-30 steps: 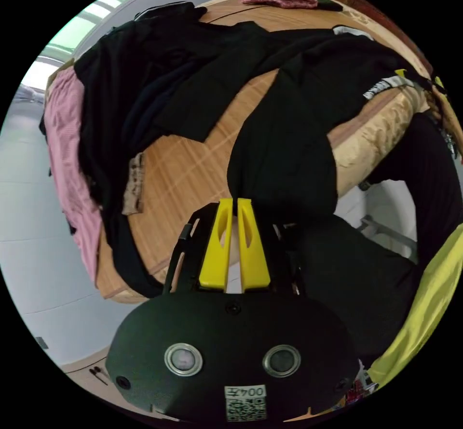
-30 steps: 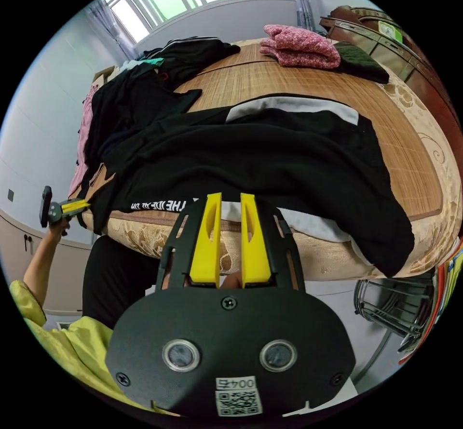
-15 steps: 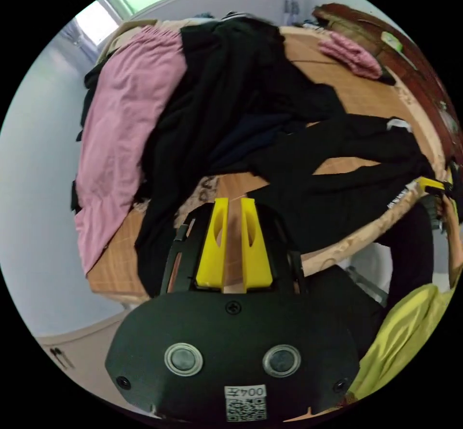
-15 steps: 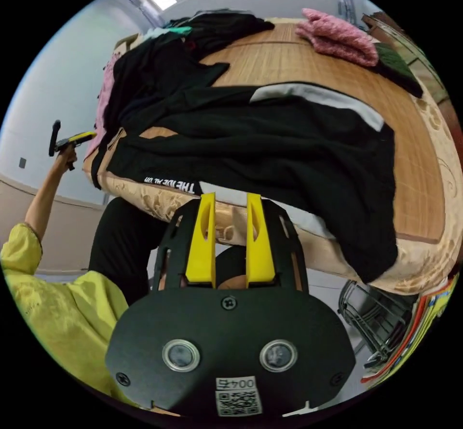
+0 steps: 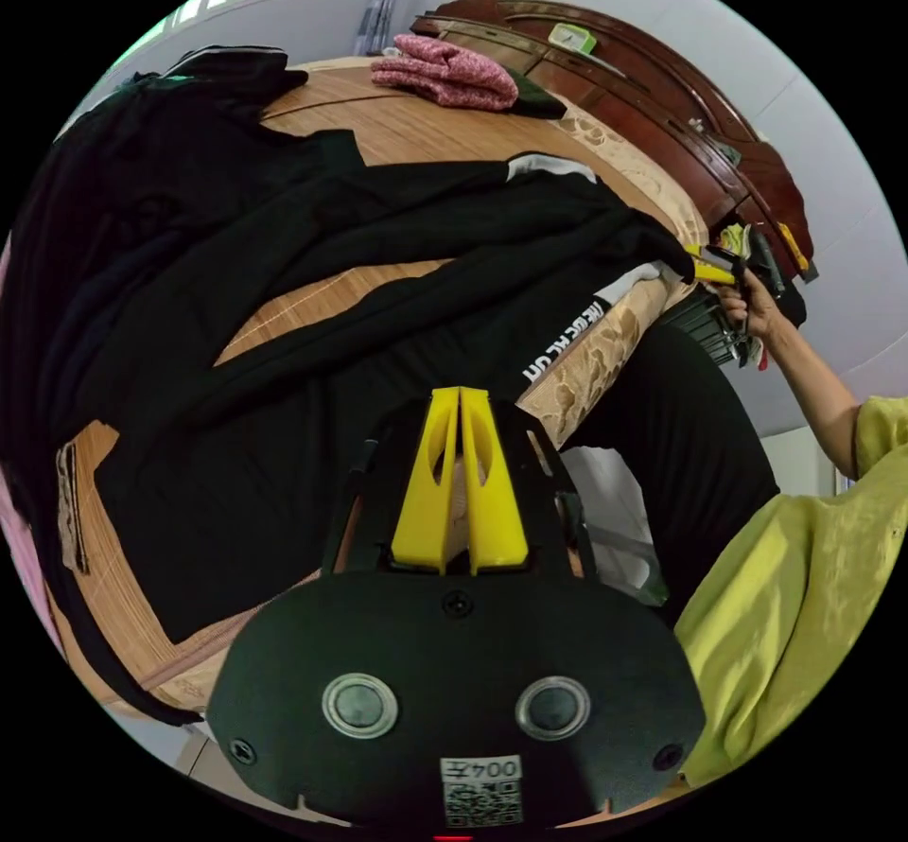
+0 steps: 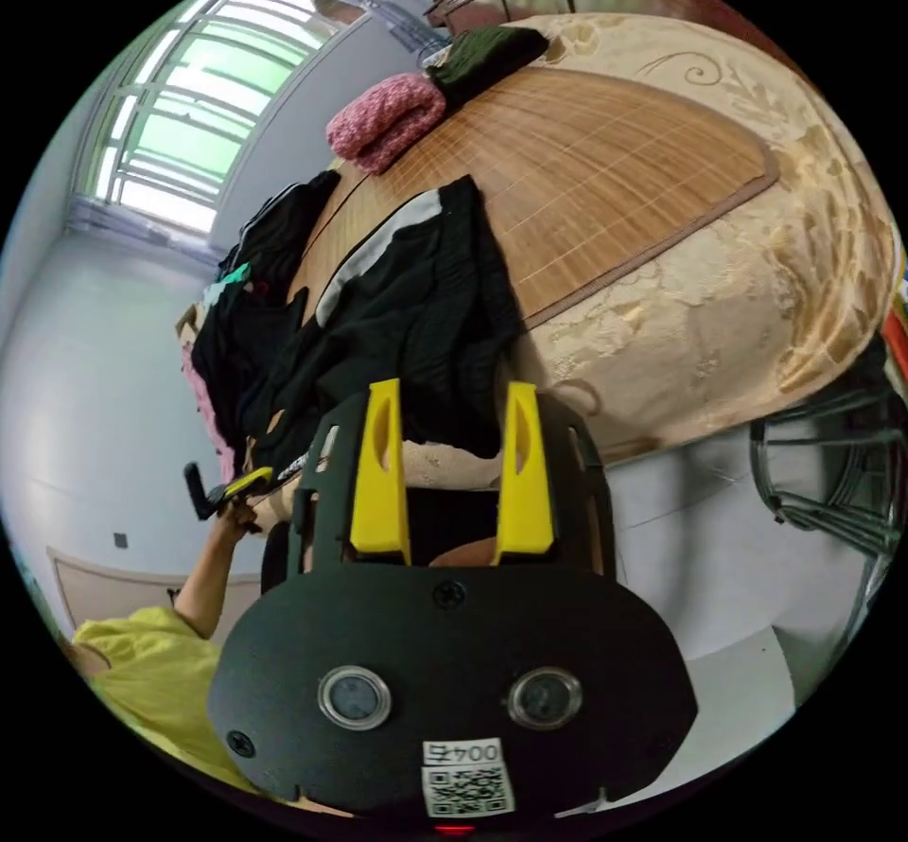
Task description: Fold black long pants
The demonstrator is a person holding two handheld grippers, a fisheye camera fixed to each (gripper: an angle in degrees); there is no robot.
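Note:
The black long pants (image 5: 378,312) lie spread across the bamboo mat (image 5: 397,128) of a bed, with white lettering near the bed's edge. My left gripper (image 5: 460,394) is shut, its tips against the black cloth by that lettering; I cannot tell whether cloth is pinched. In the right gripper view the pants (image 6: 407,303) show a grey-white stripe, and their edge hangs over the bed side between the jaws of my right gripper (image 6: 451,390), which stands open. The left gripper (image 6: 253,479) is held in a hand at the lettered end. The right gripper (image 5: 705,267) sits at the pants' far corner.
A pile of dark clothes (image 5: 142,151) lies beside the pants. A folded pink knit (image 6: 383,123) and a folded dark green item (image 6: 482,52) rest at the mat's far end. A wooden headboard (image 5: 653,85) stands behind. A wire rack (image 6: 832,473) stands beside the bed. The person's yellow-green sleeve (image 5: 804,549) is near.
Both cameras have swung round. My left gripper went from slightly parted to shut by the lettered edge. My right gripper opened wider and moved along the bed edge to the pants' other end.

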